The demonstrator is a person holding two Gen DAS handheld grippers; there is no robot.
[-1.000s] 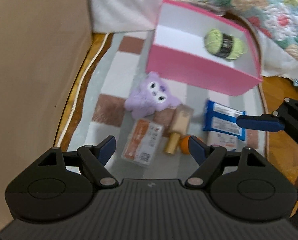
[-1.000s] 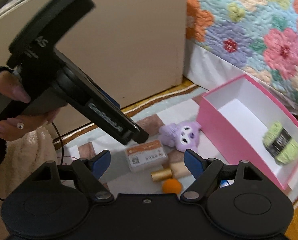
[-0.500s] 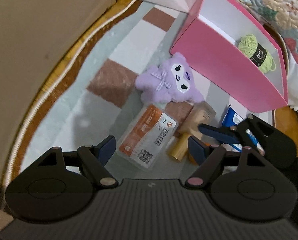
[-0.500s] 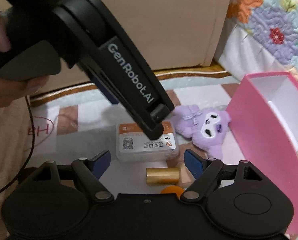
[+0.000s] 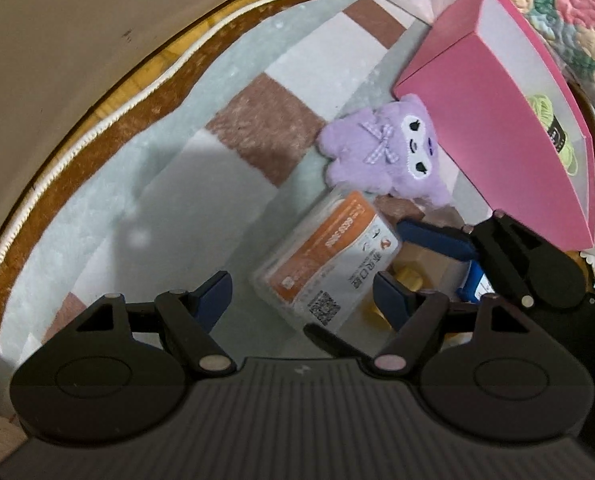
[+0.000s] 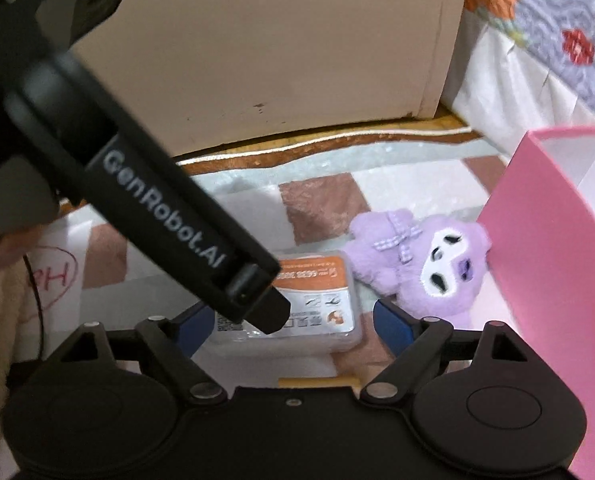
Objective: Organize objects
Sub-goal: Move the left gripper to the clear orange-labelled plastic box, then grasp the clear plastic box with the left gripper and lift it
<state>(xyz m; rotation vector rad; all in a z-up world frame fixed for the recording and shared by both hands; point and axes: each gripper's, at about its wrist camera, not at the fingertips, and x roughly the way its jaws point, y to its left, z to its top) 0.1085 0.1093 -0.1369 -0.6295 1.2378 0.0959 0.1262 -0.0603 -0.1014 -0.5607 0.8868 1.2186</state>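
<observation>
A clear plastic case with an orange label [image 5: 333, 264] lies on the checked rug between my open left gripper's [image 5: 301, 292] fingers; it also shows in the right wrist view [image 6: 317, 304], between my open right gripper's [image 6: 293, 324] fingers. A purple plush toy [image 5: 385, 156] [image 6: 425, 264] lies just beyond it, against the pink box [image 5: 493, 120] [image 6: 553, 264]. Green yarn [image 5: 553, 128] sits inside the box. A gold cylinder [image 5: 407, 280] [image 6: 317, 381] lies by the case. The right gripper's fingers [image 5: 433, 236] reach in from the right in the left wrist view.
A beige cabinet wall [image 6: 281, 48] stands behind the rug. A floral quilt [image 6: 557, 12] hangs at the back right. A blue packet [image 5: 475, 280] lies under the right gripper. The left gripper's body [image 6: 169, 216] crosses the right wrist view.
Both grippers have come down and closer to the orange-labelled case; it now lies between the fingers of each. Nothing has been gripped.
</observation>
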